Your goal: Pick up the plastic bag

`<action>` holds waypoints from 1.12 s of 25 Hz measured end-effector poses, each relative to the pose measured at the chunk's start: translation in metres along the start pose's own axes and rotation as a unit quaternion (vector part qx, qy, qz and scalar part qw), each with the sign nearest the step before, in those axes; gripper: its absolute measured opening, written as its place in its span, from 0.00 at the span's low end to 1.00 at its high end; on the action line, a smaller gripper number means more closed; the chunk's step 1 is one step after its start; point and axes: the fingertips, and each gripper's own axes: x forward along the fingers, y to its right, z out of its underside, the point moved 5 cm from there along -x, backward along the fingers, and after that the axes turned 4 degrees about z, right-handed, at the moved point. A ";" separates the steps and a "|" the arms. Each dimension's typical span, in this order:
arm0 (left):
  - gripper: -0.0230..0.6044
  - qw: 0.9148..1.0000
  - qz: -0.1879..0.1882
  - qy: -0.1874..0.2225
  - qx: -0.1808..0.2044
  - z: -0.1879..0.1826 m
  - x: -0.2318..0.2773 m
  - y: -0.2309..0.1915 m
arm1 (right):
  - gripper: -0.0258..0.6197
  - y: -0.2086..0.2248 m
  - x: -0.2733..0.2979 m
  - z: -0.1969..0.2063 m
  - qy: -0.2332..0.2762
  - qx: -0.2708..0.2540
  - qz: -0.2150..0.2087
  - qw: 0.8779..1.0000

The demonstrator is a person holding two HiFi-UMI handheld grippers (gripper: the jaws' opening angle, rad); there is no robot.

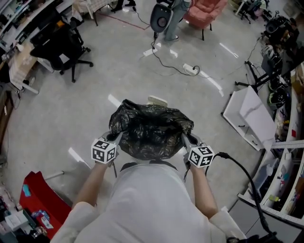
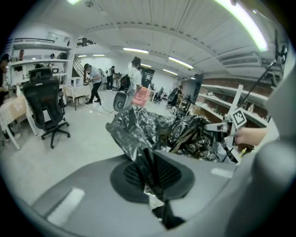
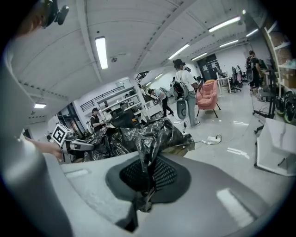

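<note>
So here's me with the black plastic bag [image 1: 149, 130] strung between my 2 grippers, right in front of my chest and up over the grey floor [image 1: 95, 90]. My left gripper [image 2: 155, 185] has its jaws clamped tight on a twist of the bag's left edge, with the film squashed flat between the pads. My right gripper [image 3: 147, 185] is doing the same on the right edge, jaws closed on a bunched strip of plastic. The bag sags in the middle, all crinkly and shiny, its top spread between the 2 grips. Something white [image 1: 156, 100] peeks out just past its far side, can't tell what it is. Further out on the floor there's a power strip [image 1: 191, 69] with its cable, a black office chair [image 1: 61, 50] off to the left and a pink armchair [image 1: 204, 12] at the far end.
</note>
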 end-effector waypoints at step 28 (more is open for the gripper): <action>0.05 0.996 0.059 0.014 0.059 0.028 -0.120 0.002 | 0.04 -0.136 -0.101 0.042 0.097 0.012 0.085 0.992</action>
